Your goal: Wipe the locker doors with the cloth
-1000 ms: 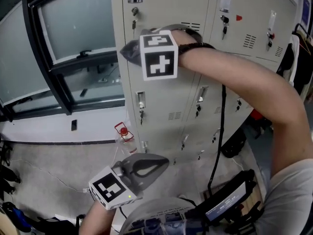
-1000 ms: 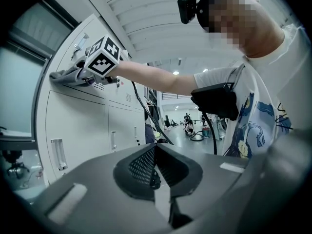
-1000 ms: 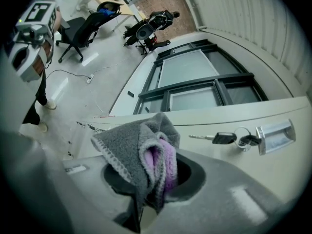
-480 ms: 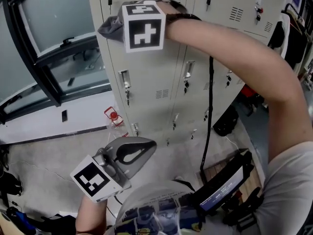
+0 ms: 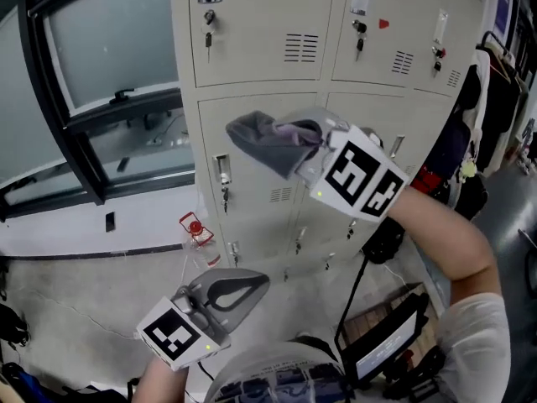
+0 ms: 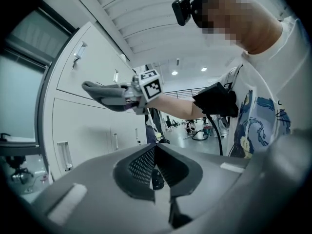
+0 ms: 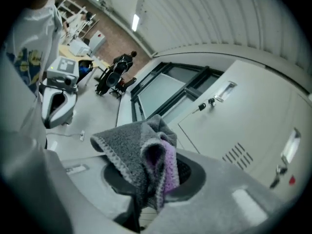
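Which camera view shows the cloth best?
The right gripper view: the cloth fills its centre, grey with a purple fold, in the jaws. The head view shows it bunched from above; the left gripper view, small, distant.

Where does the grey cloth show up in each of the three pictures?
Head view: centre, the cloth bunched in the right gripper, before the locker doors.
Left gripper view: upper left, at the arm's end.
Right gripper view: lower centre, close up.
Shared landmark: the locker doors.

Grey-and-purple cloth (image 7: 146,155), beige locker doors (image 5: 260,133)
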